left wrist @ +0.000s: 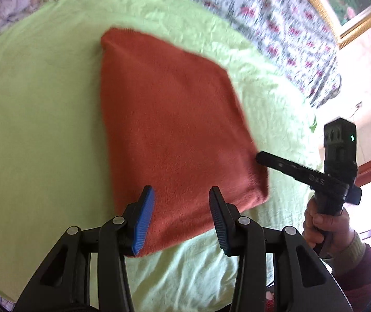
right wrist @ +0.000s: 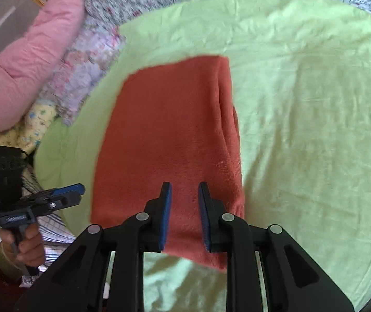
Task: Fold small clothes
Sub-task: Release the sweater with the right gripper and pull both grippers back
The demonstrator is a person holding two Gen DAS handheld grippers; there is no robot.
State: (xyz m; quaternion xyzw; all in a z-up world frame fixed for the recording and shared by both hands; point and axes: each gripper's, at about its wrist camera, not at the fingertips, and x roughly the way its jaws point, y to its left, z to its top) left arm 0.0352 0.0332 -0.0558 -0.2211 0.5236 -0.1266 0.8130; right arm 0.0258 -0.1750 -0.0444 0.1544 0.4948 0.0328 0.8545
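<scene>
Red cloth (left wrist: 175,130) lies folded in the frame centre; left gripper (left wrist: 179,221) and right gripper (right wrist: 185,215) stand apart, empty. If you pinch one layer only, the fold opens.

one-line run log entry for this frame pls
stage: rust-red garment folded flat on green sheet | left gripper: open, empty | right gripper: open, empty

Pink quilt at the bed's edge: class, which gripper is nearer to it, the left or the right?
Left. The left gripper hovers off the red cloth on the side facing the pink quilt; the right gripper is over the cloth's near edge.
</scene>
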